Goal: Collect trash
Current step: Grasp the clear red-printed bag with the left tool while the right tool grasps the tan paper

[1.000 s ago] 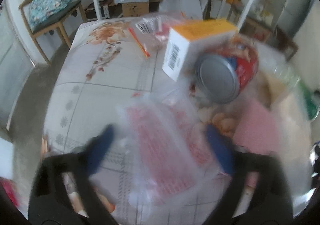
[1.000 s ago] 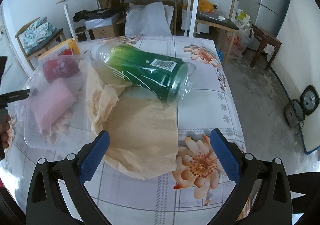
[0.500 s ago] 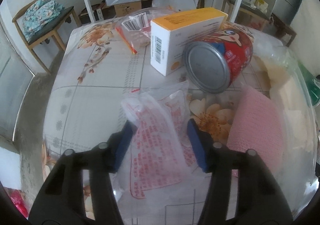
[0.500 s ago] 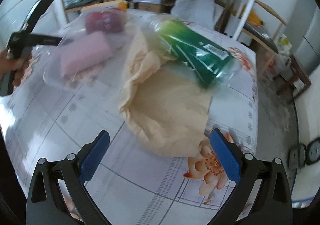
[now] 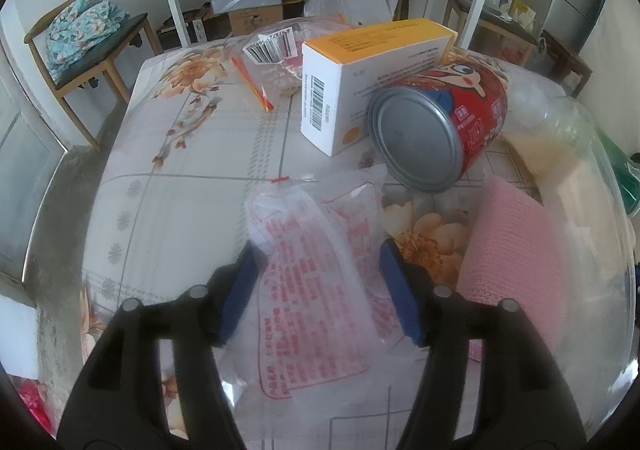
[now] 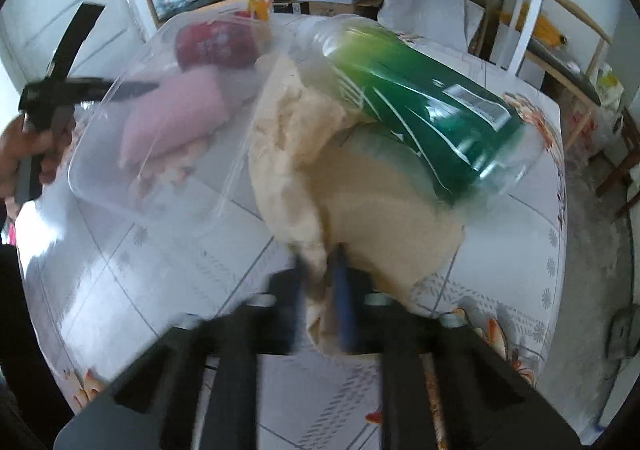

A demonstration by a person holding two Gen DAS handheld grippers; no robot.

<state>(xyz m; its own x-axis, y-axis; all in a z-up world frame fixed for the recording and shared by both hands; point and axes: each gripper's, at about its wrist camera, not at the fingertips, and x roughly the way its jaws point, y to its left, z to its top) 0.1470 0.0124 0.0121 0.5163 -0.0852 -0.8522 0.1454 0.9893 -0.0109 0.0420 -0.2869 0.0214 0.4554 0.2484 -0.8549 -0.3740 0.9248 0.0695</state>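
My right gripper has its jaws clamped narrow on the near edge of the crumpled tan paper sheet, which lies on the floral-print surface under the green plastic bottle. My left gripper has its jaws part-way and opening, astride the clear plastic bag with red print, pads not pressing it. Beyond it lie the red tin can on its side, touching the white-and-orange carton.
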